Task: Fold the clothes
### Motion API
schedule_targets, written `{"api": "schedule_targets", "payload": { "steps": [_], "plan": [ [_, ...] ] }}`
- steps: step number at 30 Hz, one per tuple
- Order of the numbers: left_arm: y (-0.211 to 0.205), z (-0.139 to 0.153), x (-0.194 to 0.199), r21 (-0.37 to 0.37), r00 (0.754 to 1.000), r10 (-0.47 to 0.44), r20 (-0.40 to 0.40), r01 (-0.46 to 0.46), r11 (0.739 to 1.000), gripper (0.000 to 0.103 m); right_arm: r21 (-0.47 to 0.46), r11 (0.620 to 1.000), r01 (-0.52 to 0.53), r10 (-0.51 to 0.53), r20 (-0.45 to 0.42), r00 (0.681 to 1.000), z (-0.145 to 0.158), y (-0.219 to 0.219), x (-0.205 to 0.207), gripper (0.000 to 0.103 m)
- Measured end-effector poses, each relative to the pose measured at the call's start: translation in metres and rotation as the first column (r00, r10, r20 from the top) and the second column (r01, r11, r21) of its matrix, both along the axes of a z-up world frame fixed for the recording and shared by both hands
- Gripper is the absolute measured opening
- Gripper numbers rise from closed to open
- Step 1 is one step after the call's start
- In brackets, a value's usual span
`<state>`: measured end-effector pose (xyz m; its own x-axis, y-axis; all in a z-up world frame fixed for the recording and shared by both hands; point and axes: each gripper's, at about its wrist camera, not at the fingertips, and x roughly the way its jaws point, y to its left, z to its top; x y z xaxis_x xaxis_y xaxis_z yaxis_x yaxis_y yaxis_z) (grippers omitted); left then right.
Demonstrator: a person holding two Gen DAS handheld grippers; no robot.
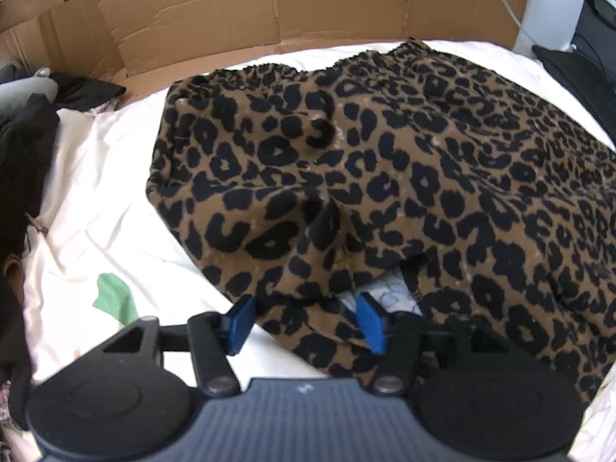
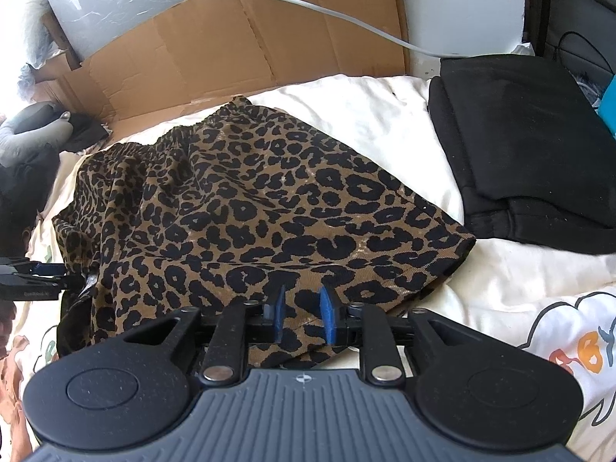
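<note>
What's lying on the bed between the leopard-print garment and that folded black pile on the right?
Only bare cream bedsheet. In the right wrist view, the leopard-print garment and the folded black clothes lie apart, with a strip of wrinkled sheet between them and nothing on it.

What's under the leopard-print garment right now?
The leopard-print garment lies on a cream sheet. In the left wrist view, a pale floral-printed fabric peeks out beneath its lifted near edge. Anything else underneath is covered.

Wrist views, close, sharing leopard garment [image 1: 385,154]
</note>
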<state>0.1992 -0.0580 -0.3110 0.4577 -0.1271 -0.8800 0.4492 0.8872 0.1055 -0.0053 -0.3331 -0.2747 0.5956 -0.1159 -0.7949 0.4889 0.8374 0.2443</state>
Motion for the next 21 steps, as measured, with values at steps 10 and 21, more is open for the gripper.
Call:
{"api": "schedule_targets", "payload": {
  "steps": [10,21],
  "plan": [
    [-0.008,-0.013,0.001,0.042,0.998,-0.024,0.066,0.021,0.999,0.065,0.008,1.000,0.007,-0.007,-0.008,1.000,-0.003,-0.004,-0.001,0.022],
    [-0.004,0.023,-0.010,0.038,0.976,-0.015,0.217,0.007,0.999,0.048,0.007,1.000,-0.006,0.006,-0.005,1.000,-0.003,-0.001,0.000,0.022]
  ]
}}
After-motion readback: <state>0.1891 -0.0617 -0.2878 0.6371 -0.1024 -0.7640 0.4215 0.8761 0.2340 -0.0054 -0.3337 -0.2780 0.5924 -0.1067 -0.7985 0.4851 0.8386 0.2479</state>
